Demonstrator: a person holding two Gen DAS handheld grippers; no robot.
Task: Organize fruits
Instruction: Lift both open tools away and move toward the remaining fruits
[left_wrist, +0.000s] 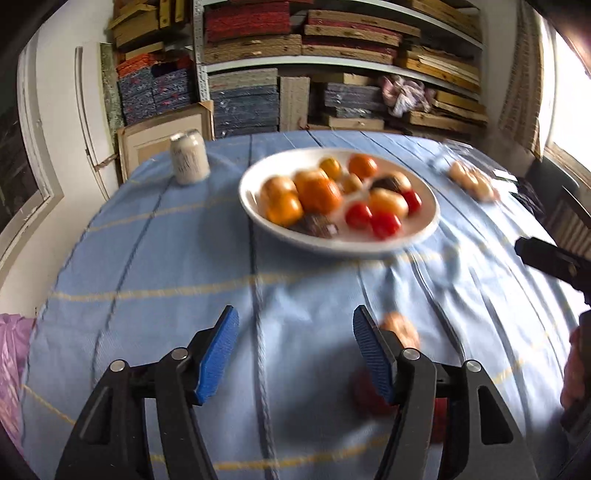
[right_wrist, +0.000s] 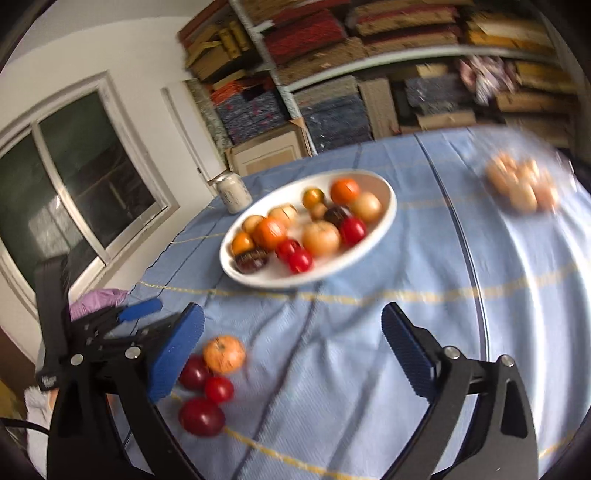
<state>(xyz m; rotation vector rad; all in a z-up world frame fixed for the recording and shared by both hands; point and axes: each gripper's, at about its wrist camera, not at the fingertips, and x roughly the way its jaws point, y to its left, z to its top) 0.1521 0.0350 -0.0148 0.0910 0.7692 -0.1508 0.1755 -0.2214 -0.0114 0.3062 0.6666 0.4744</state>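
Right wrist view is showing the right tongs (right_wrist: 293, 349) standing wide apart, holding nothing. Left tongs (left_wrist: 295, 350) are apart and empty too. Small round fruits (right_wrist: 212, 373) are lying near left on the counter (right_wrist: 351, 369), probably light, smooth, rolly; squeezing their middles looks best.

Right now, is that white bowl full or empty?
Partly full: the white bowl holds orange, red, tan and dark fruits, with bare white patches showing between them.
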